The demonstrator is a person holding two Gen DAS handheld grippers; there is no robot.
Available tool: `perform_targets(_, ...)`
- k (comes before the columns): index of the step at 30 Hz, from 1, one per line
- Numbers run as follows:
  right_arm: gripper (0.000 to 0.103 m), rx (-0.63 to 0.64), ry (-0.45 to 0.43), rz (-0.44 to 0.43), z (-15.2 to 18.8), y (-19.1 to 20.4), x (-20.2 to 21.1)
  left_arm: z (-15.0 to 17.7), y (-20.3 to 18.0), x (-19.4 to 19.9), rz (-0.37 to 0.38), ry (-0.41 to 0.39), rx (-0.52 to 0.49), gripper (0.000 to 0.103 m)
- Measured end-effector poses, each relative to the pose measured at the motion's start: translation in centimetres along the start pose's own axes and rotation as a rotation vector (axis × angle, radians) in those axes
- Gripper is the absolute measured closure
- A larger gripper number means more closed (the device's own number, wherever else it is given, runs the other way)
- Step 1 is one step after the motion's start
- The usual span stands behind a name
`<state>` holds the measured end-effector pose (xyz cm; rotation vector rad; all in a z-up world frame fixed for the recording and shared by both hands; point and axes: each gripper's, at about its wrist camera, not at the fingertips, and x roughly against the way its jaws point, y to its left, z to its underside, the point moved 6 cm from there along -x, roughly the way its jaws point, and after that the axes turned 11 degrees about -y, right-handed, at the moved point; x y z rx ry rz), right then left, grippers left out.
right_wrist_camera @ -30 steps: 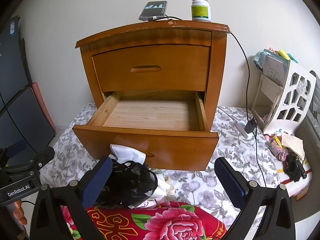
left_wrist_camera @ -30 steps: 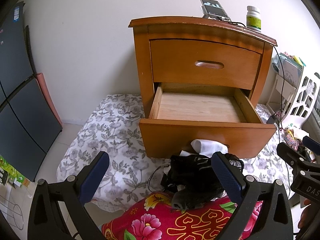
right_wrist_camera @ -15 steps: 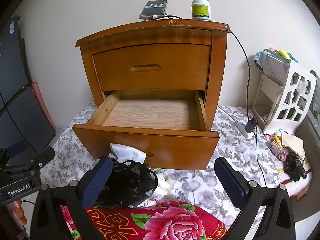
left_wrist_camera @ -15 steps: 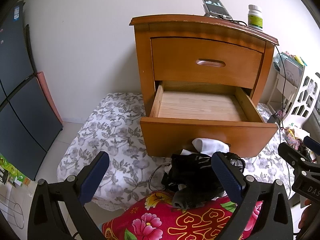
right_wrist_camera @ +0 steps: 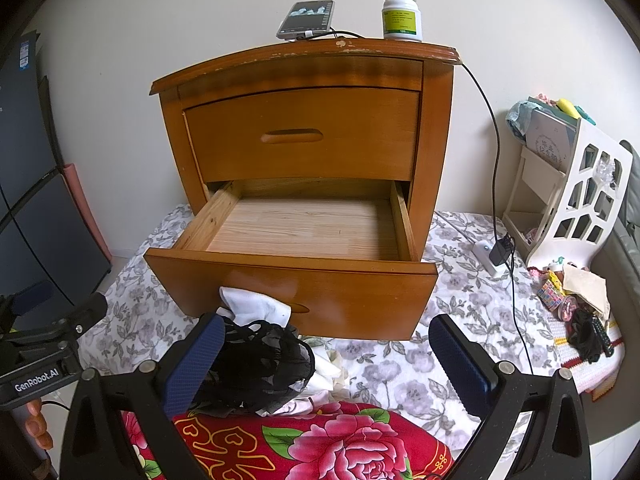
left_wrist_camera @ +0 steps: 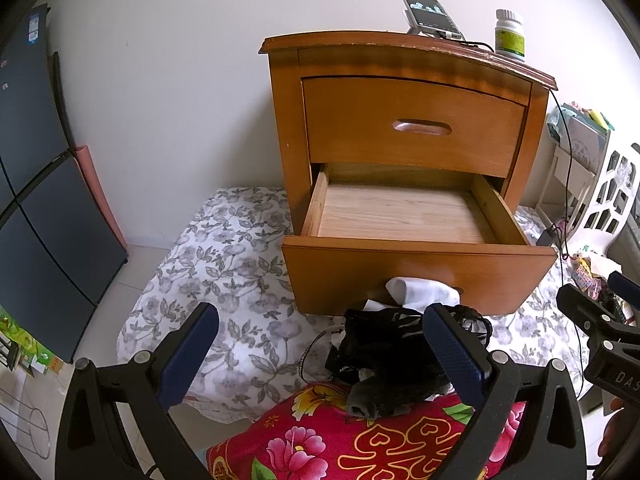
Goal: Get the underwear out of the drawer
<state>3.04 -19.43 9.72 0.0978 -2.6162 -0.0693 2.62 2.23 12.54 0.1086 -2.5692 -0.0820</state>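
A wooden nightstand [left_wrist_camera: 404, 120] [right_wrist_camera: 304, 132] stands on a floral sheet. Its lower drawer [left_wrist_camera: 416, 268] [right_wrist_camera: 292, 288] is pulled out, and only bare wood shows inside. In front of the drawer lies a pile of underwear [left_wrist_camera: 384, 356] [right_wrist_camera: 260, 364], black lace pieces with a white piece on top, resting partly on a red flowered cushion [left_wrist_camera: 360, 440] [right_wrist_camera: 312, 440]. My left gripper [left_wrist_camera: 320, 356] is open, hovering just short of the pile, nothing between its fingers. My right gripper [right_wrist_camera: 326, 364] is open too, its left finger beside the black lace.
A phone [right_wrist_camera: 306, 20] on a cable and a pill bottle [right_wrist_camera: 401, 14] sit on the nightstand top. A white rack [right_wrist_camera: 568, 196] with clutter stands to the right. Dark panels [left_wrist_camera: 36, 184] stand at the left. A charger plug [right_wrist_camera: 496, 254] lies on the floral sheet [left_wrist_camera: 224, 272].
Both views have shifted slightly, the nightstand sitting a little lower in frame. The grippers stay open and the pile has not moved.
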Motion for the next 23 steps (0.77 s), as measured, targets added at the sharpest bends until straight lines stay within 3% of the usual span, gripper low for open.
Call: perform_targets(23, 0.000, -0.001, 0.000, 0.001, -0.02, -0.07, -0.02, -0.41, 0.19, 0.75, -0.028, -0.040, -0.020, 0.001)
